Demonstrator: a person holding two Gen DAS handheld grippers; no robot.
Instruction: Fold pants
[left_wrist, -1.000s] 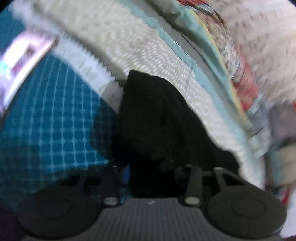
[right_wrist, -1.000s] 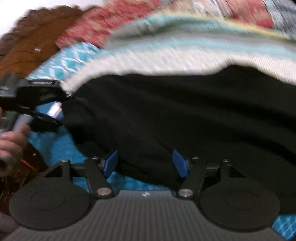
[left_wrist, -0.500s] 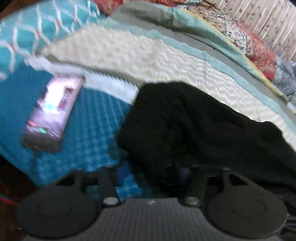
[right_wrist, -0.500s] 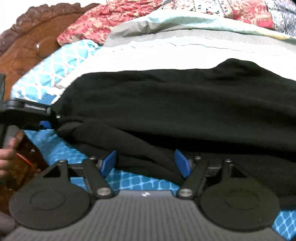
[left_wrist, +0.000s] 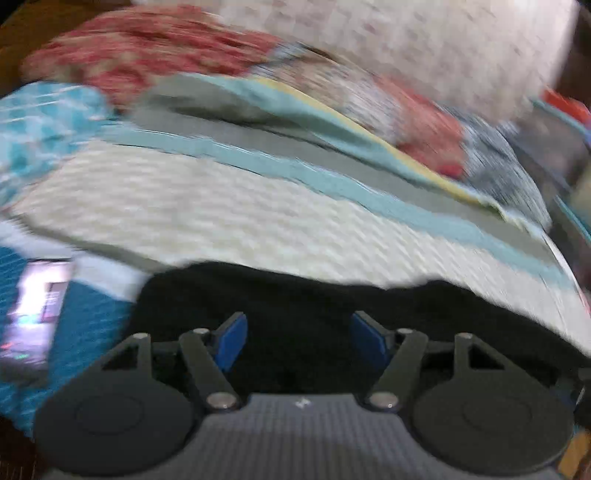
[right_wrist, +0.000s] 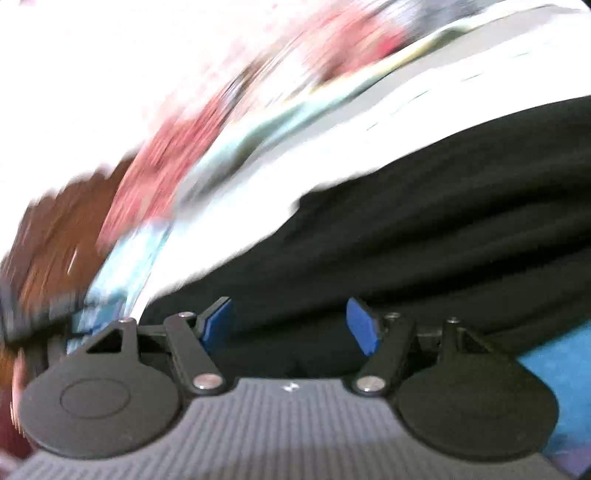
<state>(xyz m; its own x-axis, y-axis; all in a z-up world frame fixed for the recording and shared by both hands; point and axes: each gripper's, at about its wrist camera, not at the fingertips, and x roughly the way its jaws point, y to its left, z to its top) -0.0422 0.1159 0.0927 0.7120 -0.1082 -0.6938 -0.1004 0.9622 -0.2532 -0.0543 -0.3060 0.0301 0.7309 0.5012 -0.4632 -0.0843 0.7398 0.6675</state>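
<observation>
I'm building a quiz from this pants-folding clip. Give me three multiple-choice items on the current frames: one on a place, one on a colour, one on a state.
1. In the left wrist view, where does the phone lie relative to the pants?
A. On top of them
B. To their left, on the blue cover
C. To their right, on the cream blanket

2. What colour are the pads on the fingers of each claw?
A. Blue
B. Red
C. Yellow

3. How does the left claw stand?
A. Shut on the pants
B. Shut on nothing
C. Open, with the pants beyond its fingers

Answers:
1. B: the phone lies on the blue cover, left of the black pants.
2. A: the pads show blue, likewise on the right claw.
3. C: the left claw has its pads wide apart, gripping nothing.
</observation>
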